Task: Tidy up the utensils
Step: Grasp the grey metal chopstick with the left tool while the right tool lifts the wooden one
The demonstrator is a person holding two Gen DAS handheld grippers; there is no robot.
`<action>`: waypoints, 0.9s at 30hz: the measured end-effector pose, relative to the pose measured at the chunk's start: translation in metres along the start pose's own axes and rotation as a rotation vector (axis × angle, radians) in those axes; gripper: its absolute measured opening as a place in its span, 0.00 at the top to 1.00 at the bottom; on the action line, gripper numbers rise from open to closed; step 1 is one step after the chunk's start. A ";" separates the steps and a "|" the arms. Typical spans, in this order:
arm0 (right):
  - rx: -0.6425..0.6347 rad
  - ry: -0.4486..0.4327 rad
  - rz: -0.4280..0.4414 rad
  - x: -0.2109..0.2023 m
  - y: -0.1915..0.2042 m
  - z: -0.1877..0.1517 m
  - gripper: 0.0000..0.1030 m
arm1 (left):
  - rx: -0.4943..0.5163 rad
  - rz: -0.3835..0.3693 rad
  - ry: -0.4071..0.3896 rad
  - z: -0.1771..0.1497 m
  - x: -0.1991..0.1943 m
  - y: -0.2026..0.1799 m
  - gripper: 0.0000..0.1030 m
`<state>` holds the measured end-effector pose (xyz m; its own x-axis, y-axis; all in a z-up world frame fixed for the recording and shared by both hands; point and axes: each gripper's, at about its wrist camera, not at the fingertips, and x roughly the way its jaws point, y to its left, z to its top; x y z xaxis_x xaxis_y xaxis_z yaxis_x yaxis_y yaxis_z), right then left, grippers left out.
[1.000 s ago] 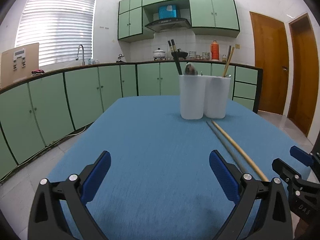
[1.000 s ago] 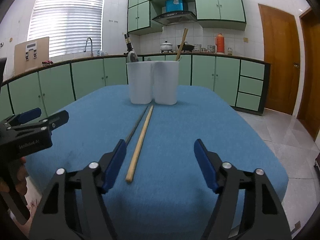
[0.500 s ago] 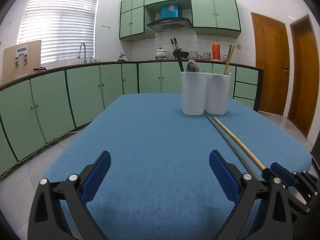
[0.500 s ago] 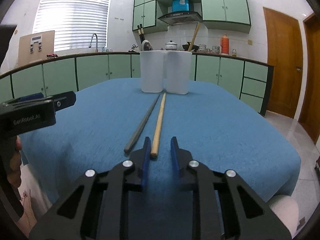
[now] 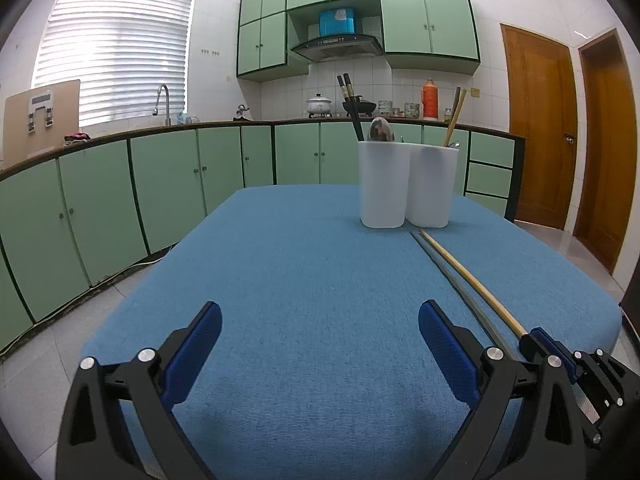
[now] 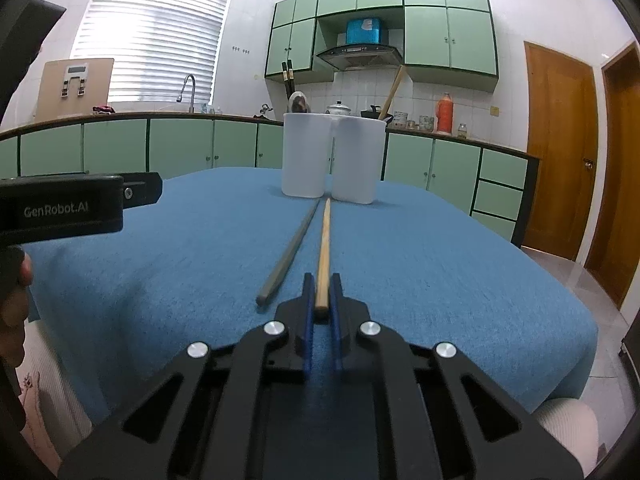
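Two low wrist views, shared white holders (image 5: 407, 184) ahead.

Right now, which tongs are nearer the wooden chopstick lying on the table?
Right. The right tongs are shut on the wooden chopstick at its near end. The left tongs hover open over bare cloth beside it.

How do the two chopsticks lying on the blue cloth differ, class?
The wooden chopstick is pale tan; the grey chopstick is dull grey. The wooden chopstick's near end sits clamped in the right gripper; the grey chopstick lies free. Both point toward the white holders.
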<state>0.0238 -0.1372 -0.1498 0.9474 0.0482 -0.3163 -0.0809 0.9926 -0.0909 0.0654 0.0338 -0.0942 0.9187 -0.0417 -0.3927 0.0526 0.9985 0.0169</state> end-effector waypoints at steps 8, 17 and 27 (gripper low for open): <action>0.033 -0.028 -0.052 -0.013 -0.019 0.004 0.94 | -0.002 -0.043 0.004 -0.001 -0.003 -0.014 0.06; 0.121 -0.032 -0.097 -0.034 -0.067 0.003 0.94 | 0.033 -0.136 0.026 -0.013 -0.003 -0.062 0.11; 0.158 -0.046 -0.089 -0.047 -0.090 -0.002 0.94 | 0.045 -0.165 0.085 -0.026 0.014 -0.092 0.38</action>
<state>-0.0144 -0.2293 -0.1281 0.9622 -0.0394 -0.2694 0.0503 0.9982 0.0337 0.0636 -0.0573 -0.1251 0.8597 -0.2000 -0.4700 0.2191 0.9756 -0.0144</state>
